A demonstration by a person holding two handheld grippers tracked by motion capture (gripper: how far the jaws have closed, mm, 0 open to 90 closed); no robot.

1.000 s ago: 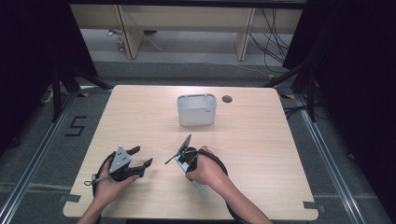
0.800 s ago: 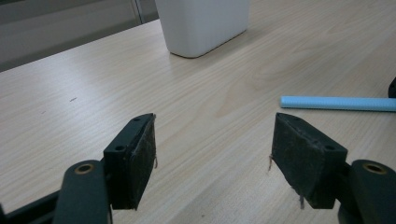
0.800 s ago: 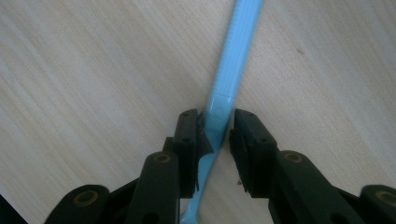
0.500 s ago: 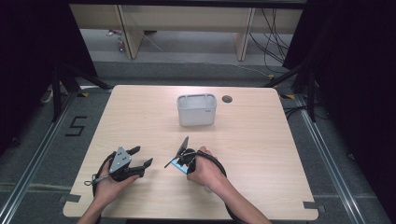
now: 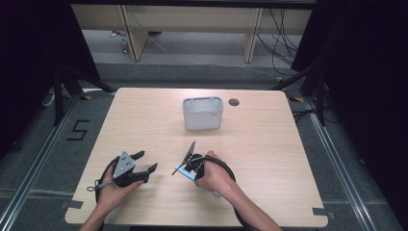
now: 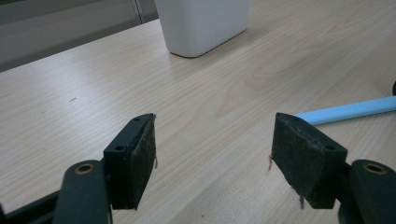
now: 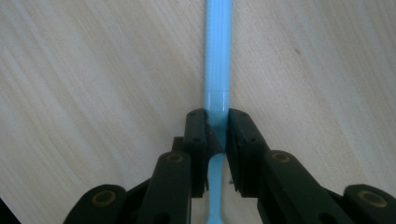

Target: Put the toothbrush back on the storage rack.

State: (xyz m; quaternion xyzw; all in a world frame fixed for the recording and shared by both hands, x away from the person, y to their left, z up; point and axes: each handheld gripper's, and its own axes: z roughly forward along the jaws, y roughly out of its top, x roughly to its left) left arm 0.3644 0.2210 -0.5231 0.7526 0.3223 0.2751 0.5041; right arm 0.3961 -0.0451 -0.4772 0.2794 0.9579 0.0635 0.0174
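Two grippers rest low over the near part of the wooden table (image 5: pixel 269 144). We see the right gripper (image 7: pixel 217 135), whose jaws have just been closing, clamped on a light-blue toothbrush (image 7: pixel 217 60); both pads press its handle, and the brush lies along the tabletop near the table's front centre. The left gripper (image 6: pixel 212 158) stands wide apart with nothing between its pads, just beside the brush. A white container (image 5: pixel 202 113) stands well apart, toward the far edge.
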